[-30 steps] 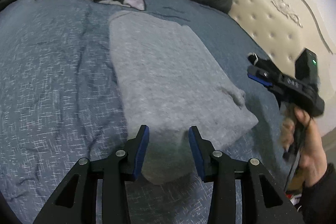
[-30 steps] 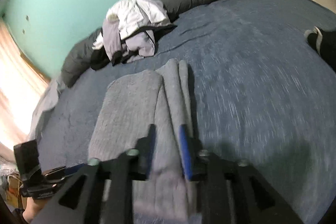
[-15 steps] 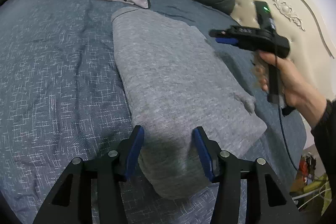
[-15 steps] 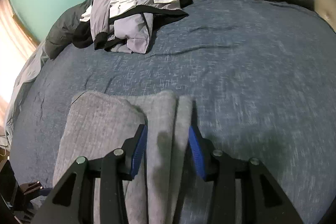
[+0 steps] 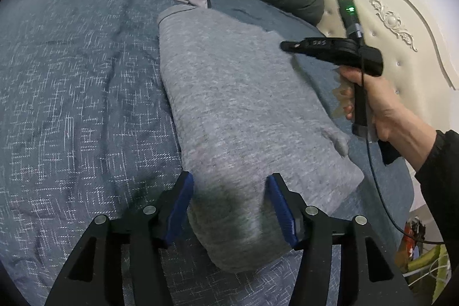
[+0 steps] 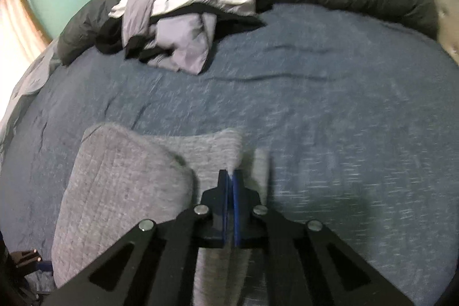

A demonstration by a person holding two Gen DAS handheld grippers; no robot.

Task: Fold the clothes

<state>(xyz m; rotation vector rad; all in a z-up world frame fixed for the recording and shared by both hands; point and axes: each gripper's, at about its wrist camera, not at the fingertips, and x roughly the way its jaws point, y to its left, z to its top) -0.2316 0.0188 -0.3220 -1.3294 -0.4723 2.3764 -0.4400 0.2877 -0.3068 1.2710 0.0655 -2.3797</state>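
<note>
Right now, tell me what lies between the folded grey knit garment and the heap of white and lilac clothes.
Only bare blue bedspread separates garment from heap in the right wrist view.

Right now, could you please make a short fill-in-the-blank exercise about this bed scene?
1. The gray folded garment lies on a ____ bedspread.
2. The right hand-held gripper is ____ on the garment's edge.
3. The left hand-held gripper is ____, its pads on either side of the garment's near end.
4. The pile of unfolded clothes lies ____ the garment.

Missing words: blue; shut; open; beyond
</note>
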